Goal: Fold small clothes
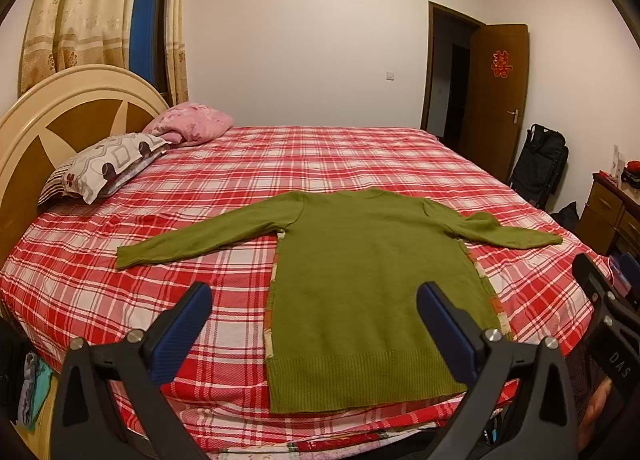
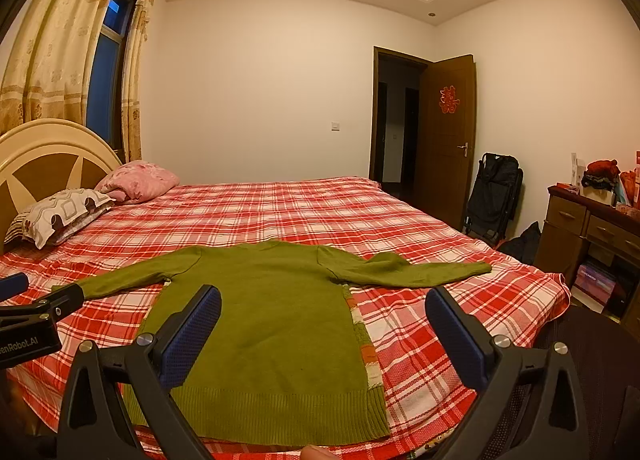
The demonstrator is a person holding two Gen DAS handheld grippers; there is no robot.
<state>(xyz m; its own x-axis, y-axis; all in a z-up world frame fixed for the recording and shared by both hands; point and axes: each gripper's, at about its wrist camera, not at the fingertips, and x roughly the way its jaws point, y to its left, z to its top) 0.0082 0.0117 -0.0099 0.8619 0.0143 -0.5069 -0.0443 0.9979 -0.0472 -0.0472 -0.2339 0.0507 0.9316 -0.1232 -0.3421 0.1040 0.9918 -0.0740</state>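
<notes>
1. The bed, under a red plaid sheet, carries everything.
2. A green sweater lies flat near the 6 o'clock edge, sleeves spread toward 9 and 3 o'clock.
3. Left gripper and right gripper hover above the hem, fingers apart, holding nothing.

Found open plaid bed beyond the sweater; pillows far left blocked nothing ahead.
</notes>
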